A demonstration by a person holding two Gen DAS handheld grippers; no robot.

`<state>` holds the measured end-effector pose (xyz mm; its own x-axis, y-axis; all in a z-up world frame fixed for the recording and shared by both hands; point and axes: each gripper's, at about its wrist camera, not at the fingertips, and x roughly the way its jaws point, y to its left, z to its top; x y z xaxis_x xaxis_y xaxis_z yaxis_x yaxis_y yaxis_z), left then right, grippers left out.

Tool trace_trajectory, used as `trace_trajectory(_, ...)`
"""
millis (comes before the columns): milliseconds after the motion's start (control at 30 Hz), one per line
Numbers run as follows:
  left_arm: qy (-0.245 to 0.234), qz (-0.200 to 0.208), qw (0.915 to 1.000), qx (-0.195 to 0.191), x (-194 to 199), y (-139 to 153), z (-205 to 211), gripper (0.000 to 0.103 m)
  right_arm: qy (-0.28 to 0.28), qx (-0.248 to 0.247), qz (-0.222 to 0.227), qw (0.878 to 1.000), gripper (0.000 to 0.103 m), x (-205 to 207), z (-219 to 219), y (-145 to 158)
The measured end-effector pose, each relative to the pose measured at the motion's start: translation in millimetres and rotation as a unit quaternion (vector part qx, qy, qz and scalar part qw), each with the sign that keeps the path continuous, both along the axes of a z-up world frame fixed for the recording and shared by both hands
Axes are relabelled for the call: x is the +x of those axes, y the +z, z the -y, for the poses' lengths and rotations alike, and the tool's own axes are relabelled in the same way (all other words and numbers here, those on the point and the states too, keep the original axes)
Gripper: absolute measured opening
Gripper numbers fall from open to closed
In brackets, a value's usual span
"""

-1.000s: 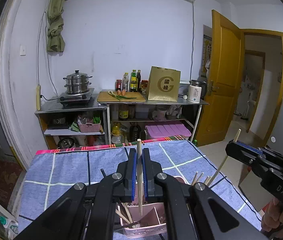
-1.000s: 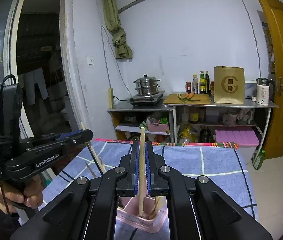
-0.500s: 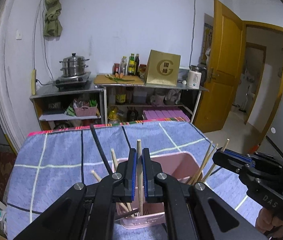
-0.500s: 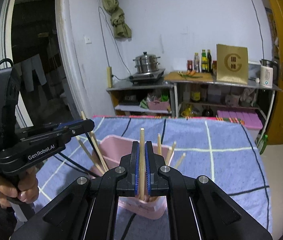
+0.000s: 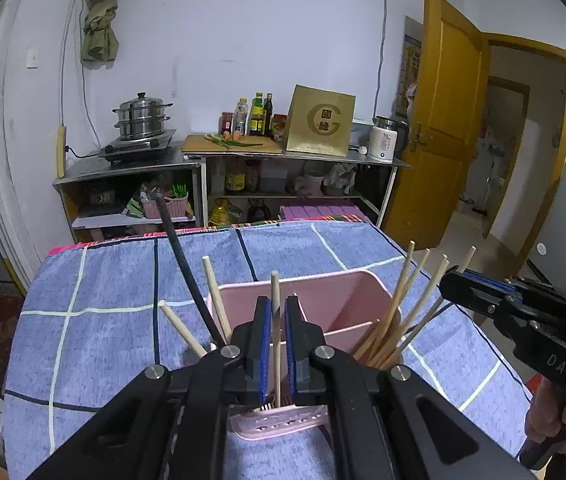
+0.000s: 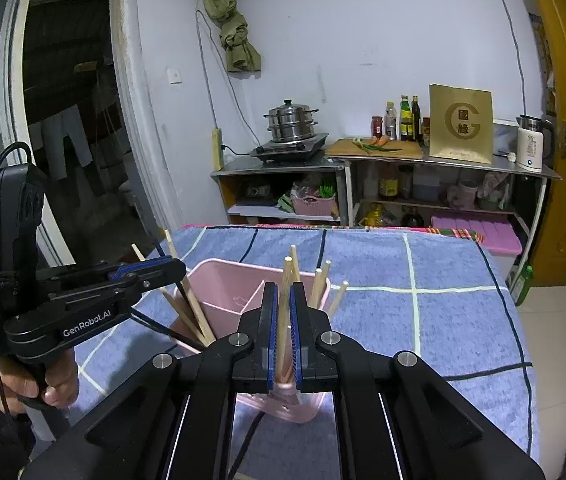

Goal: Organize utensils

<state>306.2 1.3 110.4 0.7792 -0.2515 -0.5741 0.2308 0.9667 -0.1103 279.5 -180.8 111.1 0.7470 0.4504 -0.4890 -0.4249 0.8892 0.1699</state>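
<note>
Left wrist view
Left gripper: blue pads pressed together on one wooden chopstick, which stands nearly upright between them; its lower end reaches down inside the holder.
Pink holder: a divided plastic caddy on the table, straight ahead at 12 o'clock from the gripper, just beyond the pads.
Left-side sticks: two pale chopsticks lean out toward 10 and 11 o'clock from the holder's left compartment, beside a black cable that rises toward 11 o'clock.
Right-side sticks: a bundle fans toward 1 o'clock from the right compartment.
Right gripper: at 3 o'clock, a stick tip showing above its jaws; a hand holds its handle at 4 o'clock.
Tablecloth: blue with pale and dark grid lines.

Right wrist view
Right gripper: pads clamped on a second chopstick, upright, its lower end down inside the holder.
Pink holder: at 12 o'clock, directly under and beyond the pads; an inner divider is visible.
Other sticks: several lean toward 1 o'clock just right of the pads; more lean toward 10 o'clock at the left wall.
Left gripper: at 9 o'clock, over the holder's left end, closed on its stick; a hand grips the handle at 8 o'clock.
Shelves: against the far wall at 12 o'clock, holding a steamer pot, bottles and a kettle.
</note>
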Motion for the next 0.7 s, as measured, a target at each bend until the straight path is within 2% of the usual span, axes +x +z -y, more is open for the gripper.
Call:
trace_trajectory(333, -0.009, 0.002, 1.0000, -0.001, -26, 2, 6, 0.020, 0.003, -0.010, -0.010, 1.000, 0.006, -14, 5, -5)
trace_trajectory(400, -0.009, 0.001, 1.0000, -0.001, -29, 3, 6, 0.021, 0.004, -0.011, -0.013, 1.000, 0.006, -15, 6, -5)
trace_trajectory(467, -0.009, 0.001, 1.0000, 0.000, -33, 4, 6, 0.022, 0.004, -0.010, -0.013, 1.000, 0.012, -18, 7, -5)
trace_trajectory(700, 0.001, 0.016, 0.9998, -0.009, -56, 12, 2, 0.024, 0.008, -0.002, -0.009, 1.000, 0.013, -33, 13, -4)
